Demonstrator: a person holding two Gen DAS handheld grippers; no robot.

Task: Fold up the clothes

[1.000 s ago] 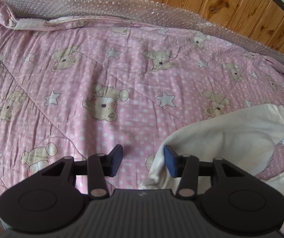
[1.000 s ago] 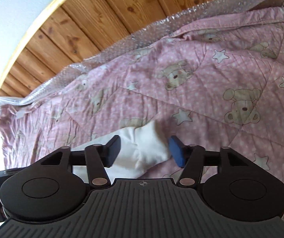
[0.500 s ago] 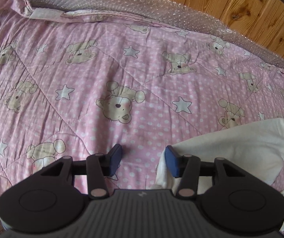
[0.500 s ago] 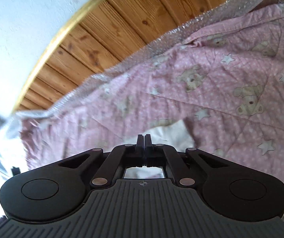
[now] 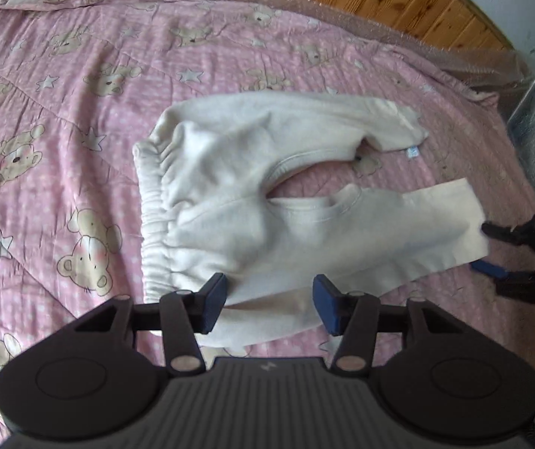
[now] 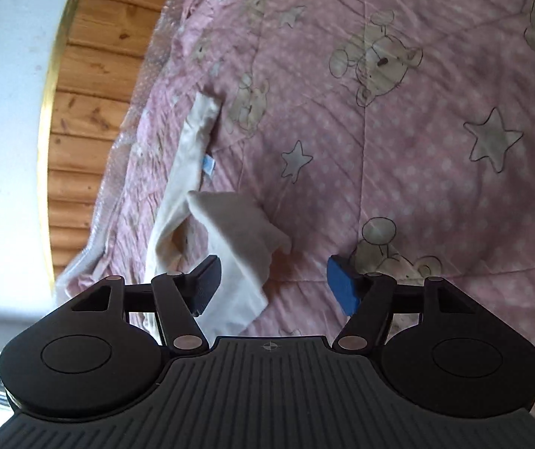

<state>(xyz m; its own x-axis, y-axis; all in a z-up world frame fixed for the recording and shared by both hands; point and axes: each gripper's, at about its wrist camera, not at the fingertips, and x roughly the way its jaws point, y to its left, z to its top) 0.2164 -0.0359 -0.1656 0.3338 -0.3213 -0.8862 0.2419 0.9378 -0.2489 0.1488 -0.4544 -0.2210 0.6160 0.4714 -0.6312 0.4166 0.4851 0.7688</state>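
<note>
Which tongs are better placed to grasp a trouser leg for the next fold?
Right, probably: the right tongs are open with a leg's cuff end just ahead; the left tongs sit near the waist.

Left wrist view is aimed down over the bed [image 5: 61,119] from above the cream trousers [image 5: 252,194]. Right wrist view is held nearer, tilted sideways. The trousers [image 6: 237,239] and bed [image 6: 436,172] are shared.

We see soft daylight, mild motion blur on cream trousers [image 5: 267,194], strong fisheye bending at edges, overexposed white wall [image 6: 5,75].
</note>
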